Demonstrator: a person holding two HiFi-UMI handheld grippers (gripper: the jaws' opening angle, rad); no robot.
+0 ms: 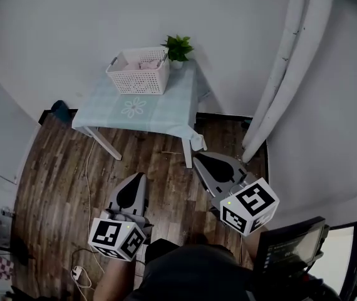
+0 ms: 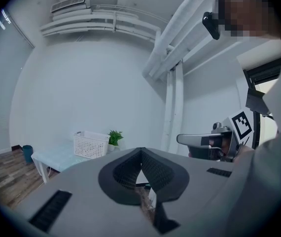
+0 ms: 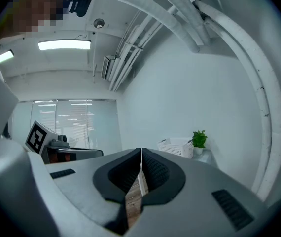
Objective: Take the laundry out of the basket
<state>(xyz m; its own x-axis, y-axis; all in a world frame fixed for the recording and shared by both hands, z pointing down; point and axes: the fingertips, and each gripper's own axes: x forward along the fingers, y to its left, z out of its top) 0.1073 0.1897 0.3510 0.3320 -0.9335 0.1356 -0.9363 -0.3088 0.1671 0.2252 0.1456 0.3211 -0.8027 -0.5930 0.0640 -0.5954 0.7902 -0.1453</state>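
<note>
Both left gripper (image 1: 141, 179) and right gripper (image 1: 198, 162) are clenched empty. Laundry (image 1: 147, 63) sits in the basket (image 1: 134, 85) at the table's (image 1: 113, 108) far edge.

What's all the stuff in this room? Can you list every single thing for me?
table: one, pale green flowered cloth, by the white wall
laundry basket: one, white, on the table's back half
laundry: a small heap, pinkish, inside the laundry basket
potted plant: one, green leaves in a white pot, back corner of the table, beside the laundry basket
floor: brown wood planks
bin: one, dark teal, on the floor at the table's left end
pipes: a bundle, white, up the wall on the right
cable: one, white, along the floor
monitor: one, dark, bottom right
left gripper: grey, black pads, shut, empty
right gripper: grey, black pads, shut, empty
</note>
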